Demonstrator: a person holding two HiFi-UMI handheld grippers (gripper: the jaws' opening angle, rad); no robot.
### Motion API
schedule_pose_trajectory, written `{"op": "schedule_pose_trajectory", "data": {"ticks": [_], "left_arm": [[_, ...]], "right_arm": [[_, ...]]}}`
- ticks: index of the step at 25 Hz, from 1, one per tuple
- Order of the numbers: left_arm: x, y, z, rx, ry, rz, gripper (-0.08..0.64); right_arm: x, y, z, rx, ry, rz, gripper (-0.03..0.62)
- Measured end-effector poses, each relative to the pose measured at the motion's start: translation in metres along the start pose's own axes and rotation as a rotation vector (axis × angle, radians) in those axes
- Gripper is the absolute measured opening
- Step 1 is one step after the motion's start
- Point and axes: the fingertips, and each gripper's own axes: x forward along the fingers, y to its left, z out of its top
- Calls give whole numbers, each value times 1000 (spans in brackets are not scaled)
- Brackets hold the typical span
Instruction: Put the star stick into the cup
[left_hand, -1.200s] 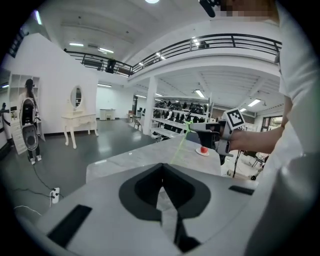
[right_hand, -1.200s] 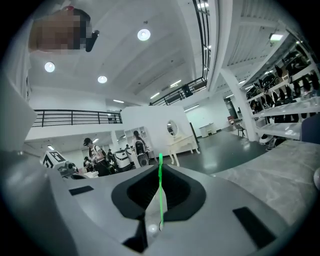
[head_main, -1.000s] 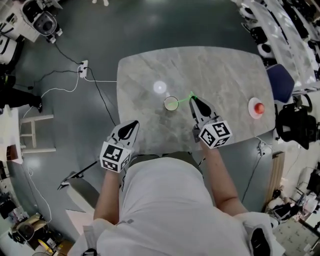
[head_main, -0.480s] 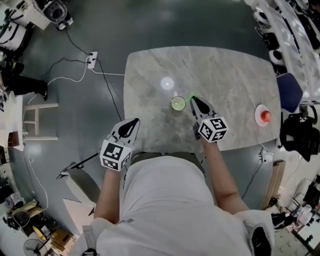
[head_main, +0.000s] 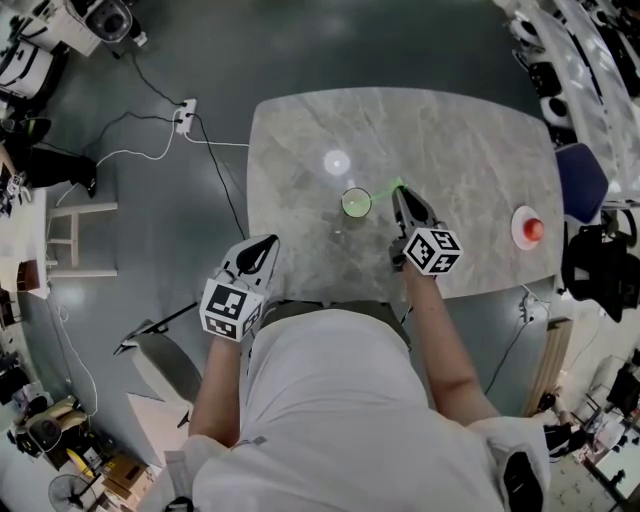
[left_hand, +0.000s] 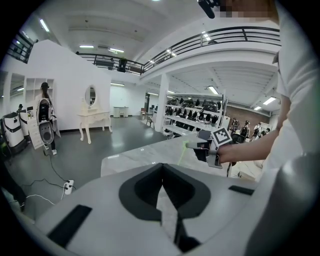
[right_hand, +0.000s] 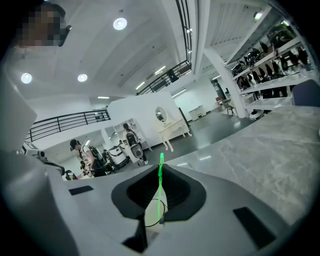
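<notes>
You are holding the star stick in your right claw, whose two jaws are pinching narrowly on the thin green shaft. In the right gripper view the stick is standing up between the dark pads, with its upper end rising past the tips of the claw. Its lower end is lying over the mouth of the cup. You cannot tell from these views whether the end is touching the cup.

From the head view the cup is sitting on the marble bench near its middle, just beside your right claw at about its 9 o'clock. The stick is slanting from the claw tips toward the cup's rim.

Your left claw is hanging off the bench's edge at roughly 8 o'clock from the cup, well apart from it. In the left gripper view this claw is closed with nothing between its jaws.

A red ball on a white dish is resting near the bench's 3 o'clock edge.
</notes>
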Motion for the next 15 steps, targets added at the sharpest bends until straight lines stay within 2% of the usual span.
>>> {"op": "schedule_pose_trajectory", "data": {"ticks": [7,15], "left_arm": [[1,0,1,1,4,0,2],[0,-3,0,8,8,-3,2]], "right_arm": [[-5,-17,-3,41,-6,-40,31],[-4,-18,-10,64,15,-32,43]]}}
